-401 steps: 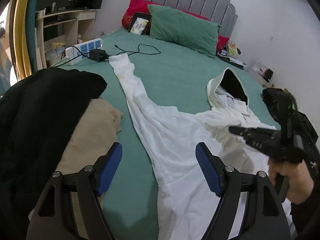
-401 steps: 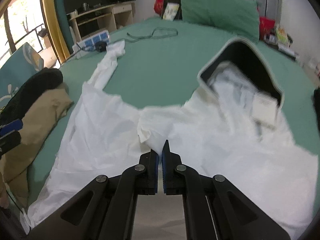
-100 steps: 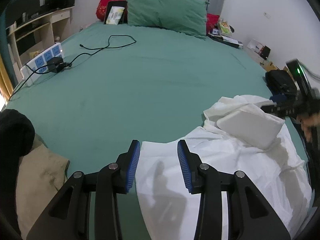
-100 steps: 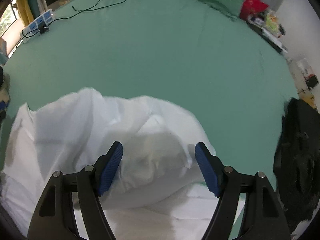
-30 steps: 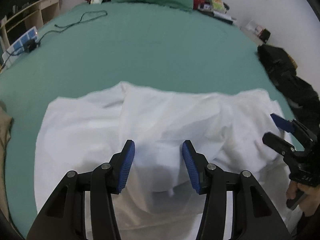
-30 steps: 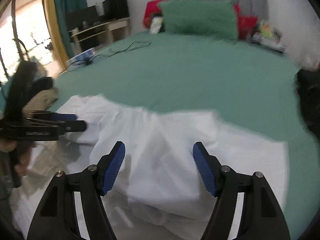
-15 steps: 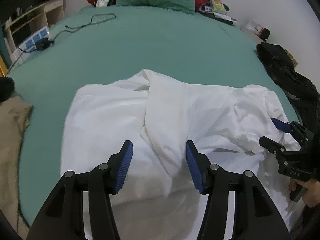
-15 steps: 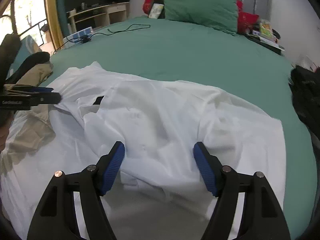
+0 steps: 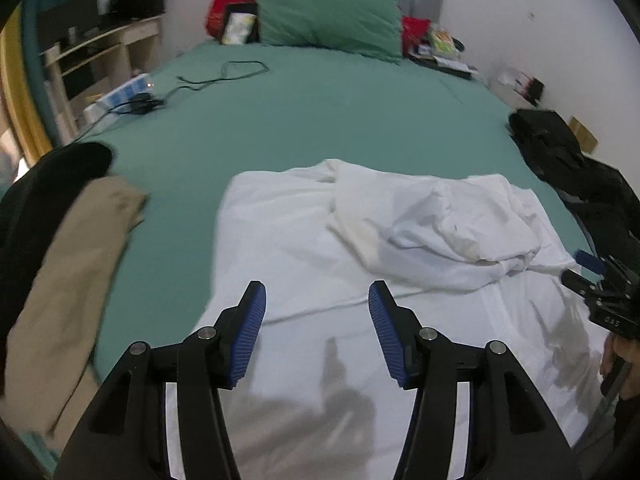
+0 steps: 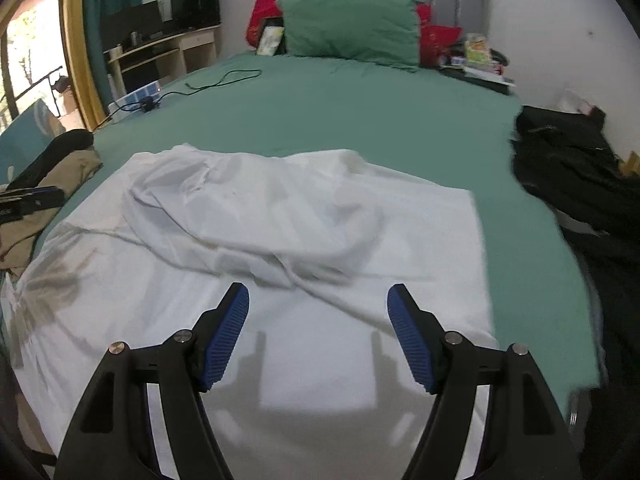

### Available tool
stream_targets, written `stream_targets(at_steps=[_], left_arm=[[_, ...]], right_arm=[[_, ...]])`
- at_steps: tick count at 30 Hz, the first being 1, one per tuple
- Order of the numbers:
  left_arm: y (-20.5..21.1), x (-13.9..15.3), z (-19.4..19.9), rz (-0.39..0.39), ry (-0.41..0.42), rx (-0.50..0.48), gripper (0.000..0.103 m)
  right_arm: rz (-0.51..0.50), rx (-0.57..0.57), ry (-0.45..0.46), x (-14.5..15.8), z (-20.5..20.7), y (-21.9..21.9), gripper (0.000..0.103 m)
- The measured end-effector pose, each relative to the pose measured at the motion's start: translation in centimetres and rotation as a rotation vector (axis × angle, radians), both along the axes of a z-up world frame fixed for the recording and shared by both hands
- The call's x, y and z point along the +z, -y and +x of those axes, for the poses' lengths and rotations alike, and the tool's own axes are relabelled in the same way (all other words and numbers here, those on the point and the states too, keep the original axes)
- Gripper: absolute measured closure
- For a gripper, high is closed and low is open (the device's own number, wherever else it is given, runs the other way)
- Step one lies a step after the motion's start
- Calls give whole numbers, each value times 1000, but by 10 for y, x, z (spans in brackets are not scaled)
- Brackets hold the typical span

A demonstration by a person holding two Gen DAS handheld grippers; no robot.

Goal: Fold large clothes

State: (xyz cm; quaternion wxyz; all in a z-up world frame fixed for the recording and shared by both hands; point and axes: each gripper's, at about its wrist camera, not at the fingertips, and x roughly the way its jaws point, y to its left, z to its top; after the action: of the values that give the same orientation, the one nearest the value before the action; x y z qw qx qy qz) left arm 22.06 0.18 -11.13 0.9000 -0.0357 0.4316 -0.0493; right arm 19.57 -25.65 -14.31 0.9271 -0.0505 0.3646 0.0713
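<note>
Both claws gape over white garment (image 9: 304, 248); green sheet (image 9: 320, 112) beyond.

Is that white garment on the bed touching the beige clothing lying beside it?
Touching. In the right wrist view the white garment's left edge overlaps the beige clothing, with no green sheet between them there.

Green bed (image 9: 328, 120): mid & far part bare, open passage. White garment (image 9: 320, 240) fills near edge. Black & tan clothes (image 9: 60, 220) pile at left edge; black clothing (image 10: 580, 168) along right edge. Power strip w/ cable (image 9: 132, 92) near far-left corner; pillows (image 9: 328, 20) at headboard.
</note>
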Motion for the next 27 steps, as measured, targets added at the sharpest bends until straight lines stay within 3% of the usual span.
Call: stream_targets(at_steps=[8,18,22,25,27], left_arm=[[-40,8,-57,-15,16,80,46],[-97,-38,-114,-29,-78,248,46],[-114,-44,-128,-42,-90,319,46],[-122,-53,-133,6,-139,383,46],[-127,-59,-135,-23,-161,389,46]], right_arm=[[86,-178,28,11,-72,66,31],[236,-469,6,-3,-147,154,31],[293,-520,12,-5,-163,165,31],[277,-523,-1,-7,-166,162,31],[270,-522,-28,-14,-167,159,31]])
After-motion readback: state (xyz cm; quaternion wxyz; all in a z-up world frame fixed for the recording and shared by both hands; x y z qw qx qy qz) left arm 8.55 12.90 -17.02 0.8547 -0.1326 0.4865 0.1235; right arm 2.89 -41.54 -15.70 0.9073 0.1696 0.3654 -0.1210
